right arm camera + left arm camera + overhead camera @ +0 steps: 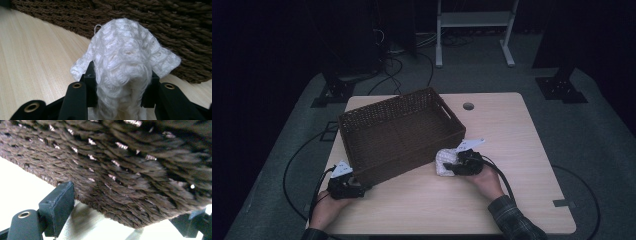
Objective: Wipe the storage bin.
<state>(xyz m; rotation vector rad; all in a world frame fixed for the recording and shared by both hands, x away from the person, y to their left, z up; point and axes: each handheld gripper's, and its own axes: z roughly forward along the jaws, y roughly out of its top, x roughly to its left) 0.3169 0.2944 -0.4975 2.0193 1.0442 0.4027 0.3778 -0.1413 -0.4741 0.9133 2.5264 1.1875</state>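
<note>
My right hand [490, 181]: comes in from the near counter edge, plaid sleeve [517, 220] at the wrist, reaching forward and a little leftward.
My left hand [326, 209]: low at the near left corner of the counter, wrist angled toward the basket's near corner.
My right gripper [467, 163]: its jaws are closed on a bunched white cloth [123, 62]; in the right gripper view the cloth bulges up between the two black jaws and flaps out to both sides above them.
My left gripper [346, 186]: its jaws stand wide apart, one to each side of the basket's near corner; in the left gripper view the weave hangs between them, and I cannot tell whether either jaw touches it.
White cloth: sits on the counter just beside the basket's near right side, on the outside of it.
Basket [362, 122]: dark brown wicker, rectangular, set askew across the left half of the counter, with a slot handle in its far right end wall; its wall stands directly ahead of both grippers.
Counter [517, 135]: pale wood, with a round cable hole [468, 106] near the far edge.
Floor [592, 130]: grey mat with black cables [292, 160] looping round the left side.
Far back: a white frame [474, 25] and dark stand feet [559, 89].
</note>
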